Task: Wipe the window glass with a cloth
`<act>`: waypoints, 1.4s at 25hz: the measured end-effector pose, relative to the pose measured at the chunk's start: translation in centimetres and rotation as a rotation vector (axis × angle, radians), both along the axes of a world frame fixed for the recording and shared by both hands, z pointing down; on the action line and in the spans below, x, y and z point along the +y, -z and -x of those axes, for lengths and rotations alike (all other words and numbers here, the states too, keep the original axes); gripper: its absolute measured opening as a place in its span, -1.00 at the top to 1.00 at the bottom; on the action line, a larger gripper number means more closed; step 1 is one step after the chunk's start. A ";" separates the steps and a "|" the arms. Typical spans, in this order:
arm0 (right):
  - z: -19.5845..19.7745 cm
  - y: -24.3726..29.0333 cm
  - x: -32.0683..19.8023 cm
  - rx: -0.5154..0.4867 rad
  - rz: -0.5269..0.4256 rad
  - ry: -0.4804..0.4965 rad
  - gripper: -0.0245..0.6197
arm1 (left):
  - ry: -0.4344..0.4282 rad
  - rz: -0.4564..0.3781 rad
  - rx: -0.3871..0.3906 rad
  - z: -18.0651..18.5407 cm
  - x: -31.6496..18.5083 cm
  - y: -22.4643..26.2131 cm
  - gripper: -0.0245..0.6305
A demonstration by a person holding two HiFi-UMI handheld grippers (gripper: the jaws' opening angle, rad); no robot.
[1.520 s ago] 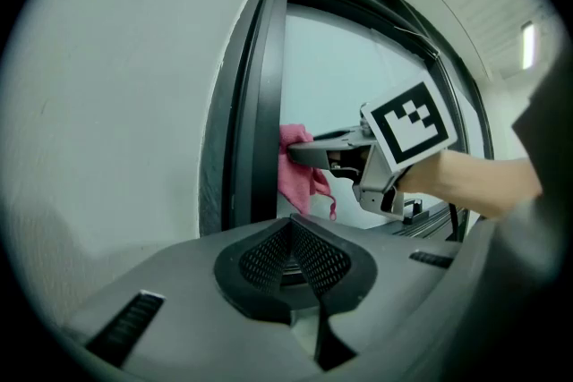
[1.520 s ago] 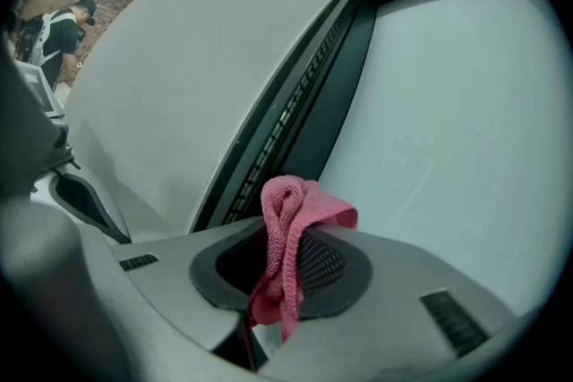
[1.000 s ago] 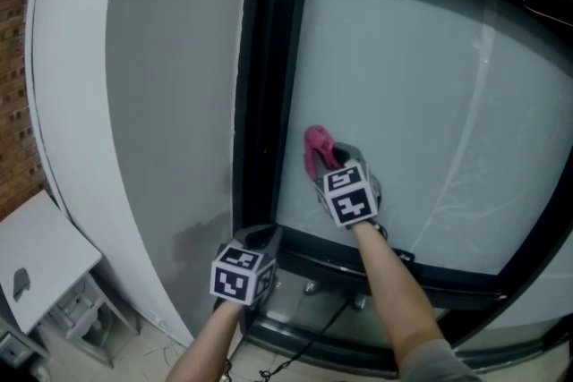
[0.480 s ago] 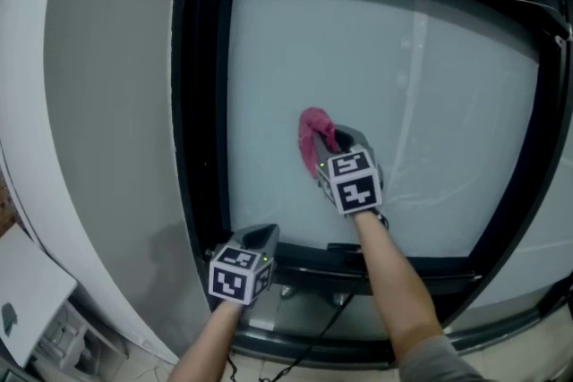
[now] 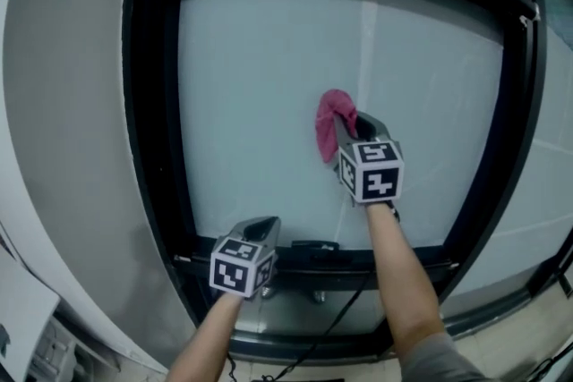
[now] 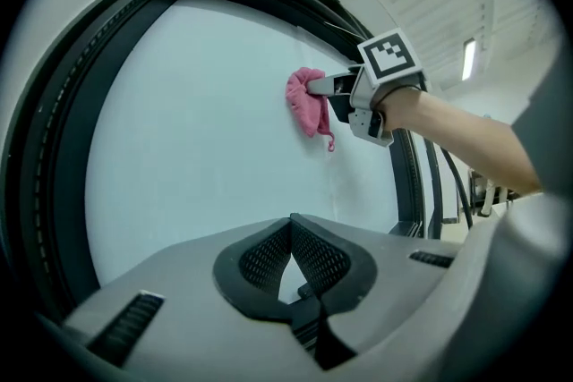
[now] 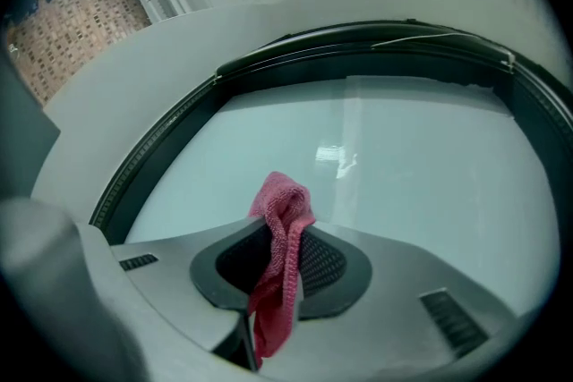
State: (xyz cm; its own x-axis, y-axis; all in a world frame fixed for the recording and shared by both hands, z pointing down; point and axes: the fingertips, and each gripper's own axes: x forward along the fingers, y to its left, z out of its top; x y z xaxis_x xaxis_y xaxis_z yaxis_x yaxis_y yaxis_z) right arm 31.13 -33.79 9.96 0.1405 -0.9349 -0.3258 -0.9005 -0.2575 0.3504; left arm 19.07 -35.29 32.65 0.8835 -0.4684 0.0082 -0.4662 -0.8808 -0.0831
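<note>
Clamping a pink cloth (image 5: 333, 123), right gripper (image 5: 346, 135) is pressing it to the glass (image 5: 260, 94); left gripper (image 5: 262, 226) is idling low, jaws together, empty. Thin pinch is risking cloth slipping out mid-wipe.

My right gripper (image 5: 351, 128) raised high, right forearm (image 5: 400, 282) stretched forward, wrist straight. Jaws clamped on pink cloth (image 5: 331, 125); cloth bunches above pads, tail hangs down between them. My left gripper (image 5: 262, 228) held lower and to left, well apart from right one. Its jaws closed tip to tip, nothing between. Left forearm (image 5: 204, 343) angles up from bottom edge.
</note>
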 end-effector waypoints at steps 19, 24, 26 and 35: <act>-18.4 -0.3 11.9 -0.238 -0.160 -0.172 0.72 | -0.185 -0.034 -0.057 -12.8 5.8 0.2 0.90; -23.6 -3.1 15.6 -0.330 -0.217 -0.277 0.72 | -0.216 -0.043 -0.075 -15.2 7.1 -0.2 0.90; -25.5 -4.9 16.8 -0.371 -0.230 -0.314 0.72 | -0.226 -0.045 -0.085 -16.0 7.4 -0.5 0.90; -32.8 -11.6 21.4 -0.553 -0.275 -0.439 0.72 | -0.265 -0.063 -0.128 -19.0 9.0 -1.4 0.90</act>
State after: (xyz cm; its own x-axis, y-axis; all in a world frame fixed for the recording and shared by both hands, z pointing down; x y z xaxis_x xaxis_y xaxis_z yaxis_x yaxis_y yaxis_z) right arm 63.90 -12.43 21.53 0.6915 -0.6507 -0.3136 -0.7213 -0.6455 -0.2512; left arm 38.09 -26.33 34.04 0.9687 -0.2246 0.1056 -0.2028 -0.9616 -0.1851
